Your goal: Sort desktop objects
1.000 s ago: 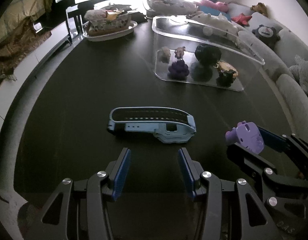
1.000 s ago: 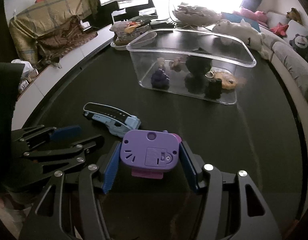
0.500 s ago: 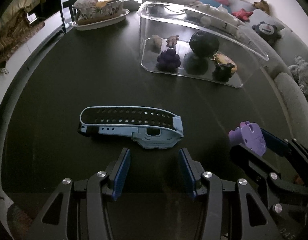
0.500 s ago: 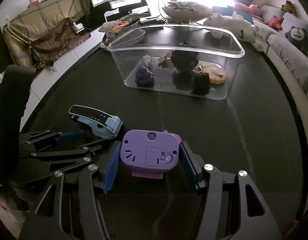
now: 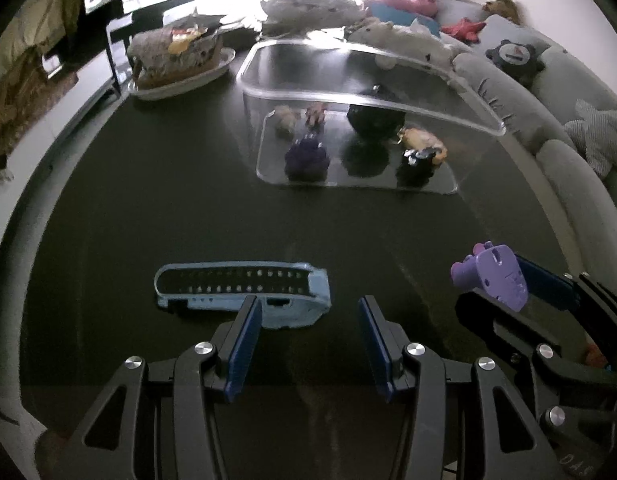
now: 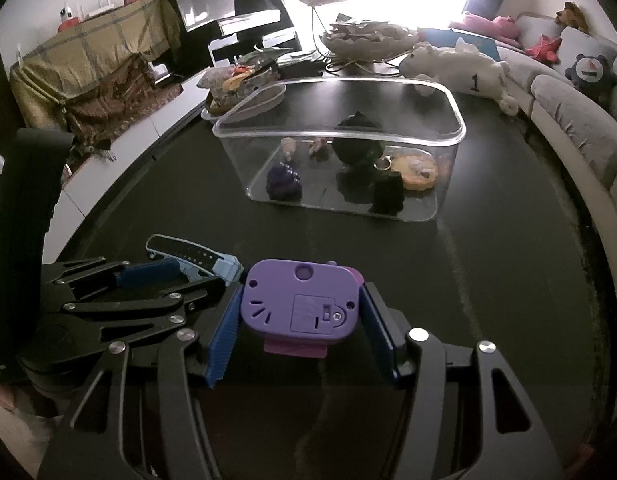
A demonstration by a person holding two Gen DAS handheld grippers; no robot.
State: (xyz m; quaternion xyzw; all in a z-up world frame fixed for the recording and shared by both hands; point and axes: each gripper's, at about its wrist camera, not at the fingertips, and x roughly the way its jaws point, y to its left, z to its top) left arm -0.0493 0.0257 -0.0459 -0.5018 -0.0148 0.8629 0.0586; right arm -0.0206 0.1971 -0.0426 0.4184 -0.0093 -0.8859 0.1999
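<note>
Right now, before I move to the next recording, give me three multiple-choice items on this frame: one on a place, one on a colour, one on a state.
1. Where does the blue watch lie?
A. in the clear bin
B. on the dark table
C. on the sofa

2. What colour is the device in the right gripper?
A. purple
B. green
C. white

3. How is the left gripper?
A. shut on the watch
B. shut on a plush toy
C. open, holding nothing

Answers: 1 B, the watch rests on the dark table, short of the clear bin. 2 A, the purple device sits between the pads. 3 C, its fingers stand apart with nothing between them.
</note>
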